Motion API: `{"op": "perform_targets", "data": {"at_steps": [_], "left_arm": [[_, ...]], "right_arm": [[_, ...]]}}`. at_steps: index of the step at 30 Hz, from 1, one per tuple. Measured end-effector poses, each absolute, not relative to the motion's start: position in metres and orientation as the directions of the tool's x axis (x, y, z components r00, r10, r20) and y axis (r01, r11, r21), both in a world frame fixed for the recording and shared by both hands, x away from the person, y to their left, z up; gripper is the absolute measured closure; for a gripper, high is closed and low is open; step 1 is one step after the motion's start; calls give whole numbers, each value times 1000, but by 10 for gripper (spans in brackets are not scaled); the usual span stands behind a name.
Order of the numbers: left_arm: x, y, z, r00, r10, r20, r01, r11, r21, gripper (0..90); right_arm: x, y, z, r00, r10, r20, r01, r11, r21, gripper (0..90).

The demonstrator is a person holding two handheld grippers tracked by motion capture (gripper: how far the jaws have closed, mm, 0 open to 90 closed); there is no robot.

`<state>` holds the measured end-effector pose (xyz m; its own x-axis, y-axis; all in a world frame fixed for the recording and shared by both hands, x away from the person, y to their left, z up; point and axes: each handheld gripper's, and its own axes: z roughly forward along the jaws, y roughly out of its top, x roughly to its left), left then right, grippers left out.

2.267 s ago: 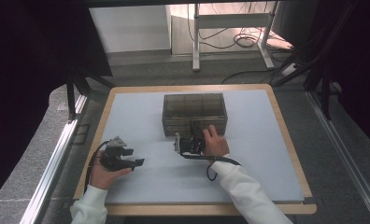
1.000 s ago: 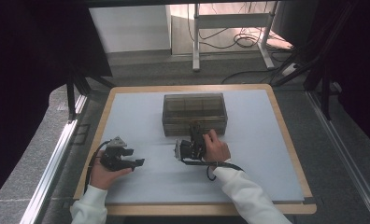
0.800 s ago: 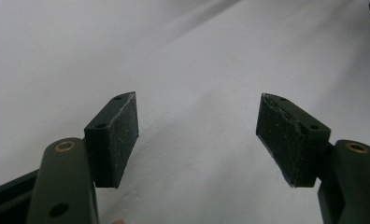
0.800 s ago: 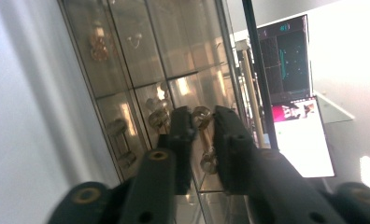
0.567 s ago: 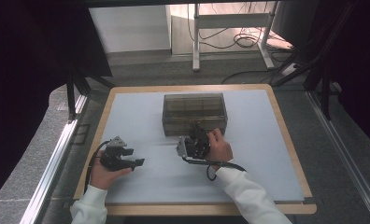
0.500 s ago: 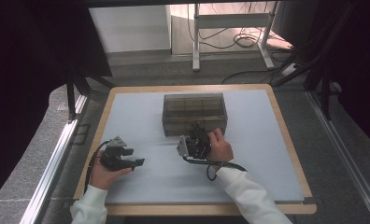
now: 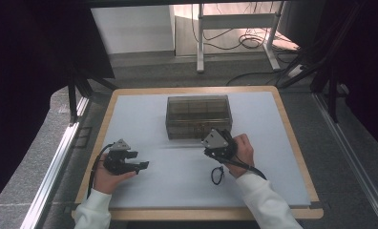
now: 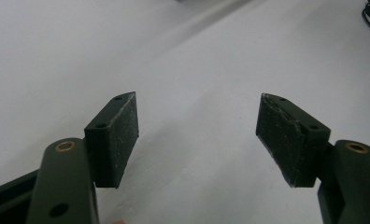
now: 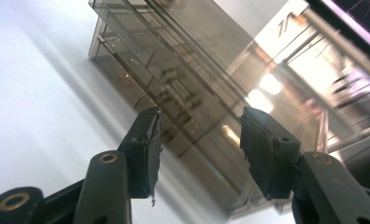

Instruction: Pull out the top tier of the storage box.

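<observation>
At the lower left of the high view the left gripper [image 7: 141,165] rests in the person's hand on the white table [image 7: 144,114], its jaws released with only bare surface between the pads [image 8: 122,135]. Right of centre, the right gripper [image 7: 210,151] sits just in front of the smoky clear drawer box [image 7: 199,116]. Its jaws have just been opening, nothing is clamped between them, and the box stands at upper centre.

The left tool [image 7: 141,165] lay low in the left hand [image 7: 106,175], jaws apart and empty. The right tool [image 7: 207,149], seemingly tilted in its hand [image 7: 240,150], had just been opening, nothing between its jaws.
</observation>
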<state>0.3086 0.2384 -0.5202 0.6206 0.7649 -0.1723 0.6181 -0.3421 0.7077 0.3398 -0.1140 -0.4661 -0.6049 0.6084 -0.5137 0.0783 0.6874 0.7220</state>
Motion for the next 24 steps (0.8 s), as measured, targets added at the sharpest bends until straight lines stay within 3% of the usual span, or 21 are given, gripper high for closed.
{"op": "perform_targets", "data": {"at_steps": [6, 24], "left_arm": [[308, 236, -518, 623, 766, -159, 597, -334, 730, 301], [314, 214, -510, 643, 755, -125, 549, -341, 763, 288]], "right_arm": [[338, -141, -463, -634, 665, -395, 150, 607, 781, 470], [340, -207, -468, -633, 748, -196, 289, 464, 837, 442]]}}
